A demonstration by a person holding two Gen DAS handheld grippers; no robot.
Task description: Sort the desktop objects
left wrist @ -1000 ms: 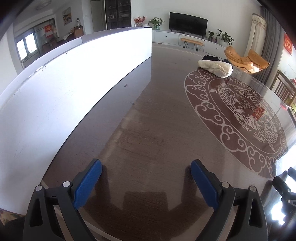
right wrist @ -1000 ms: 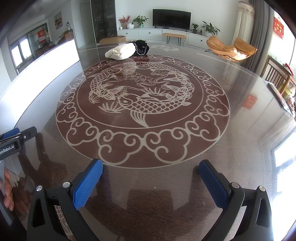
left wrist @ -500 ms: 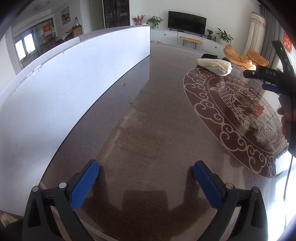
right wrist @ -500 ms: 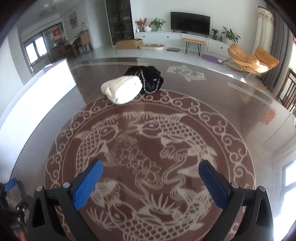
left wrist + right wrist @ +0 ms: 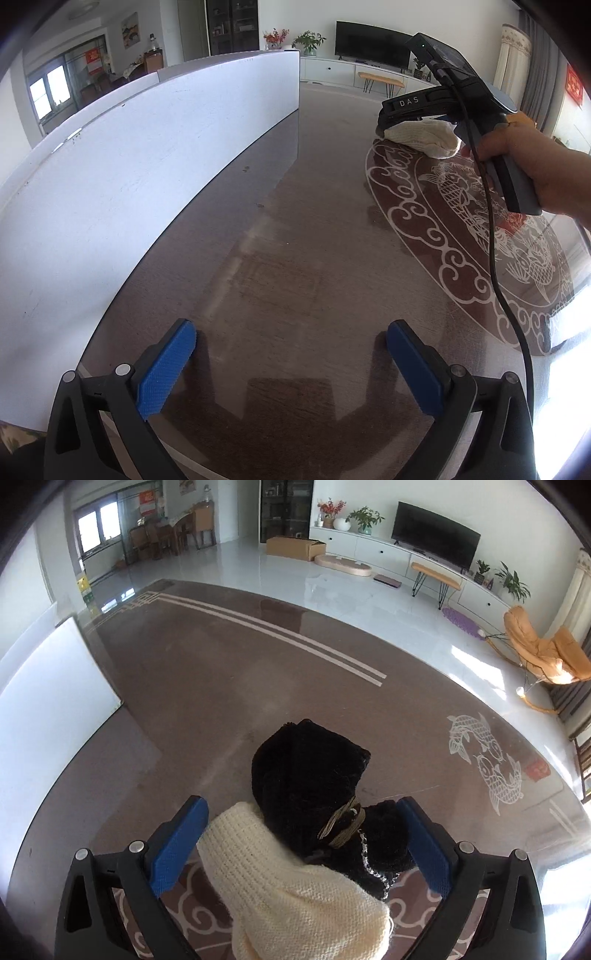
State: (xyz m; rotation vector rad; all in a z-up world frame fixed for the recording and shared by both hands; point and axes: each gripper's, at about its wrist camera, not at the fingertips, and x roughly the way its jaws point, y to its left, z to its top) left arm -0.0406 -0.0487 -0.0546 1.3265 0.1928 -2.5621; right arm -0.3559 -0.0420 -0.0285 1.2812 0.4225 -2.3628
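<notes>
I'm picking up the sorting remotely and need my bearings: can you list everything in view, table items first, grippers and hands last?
Cream knit item: one, cream-white, on the table between the right gripper's open fingers, overlapping the black item.
Black knit item: one, black with a tan band and a small chain, just beyond the cream one, touching it.
Table: one, brown and glossy, with a pale fish-and-cloud medallion.
White panel: one, white, standing along the table's left edge.
Left gripper: one, black with blue pads, open over bare tabletop, nothing between the fingers.
Right gripper: one, black with blue pads, open, straddling the two knit items; contact unclear.
Hand: one, holding the right gripper's handle.
</notes>
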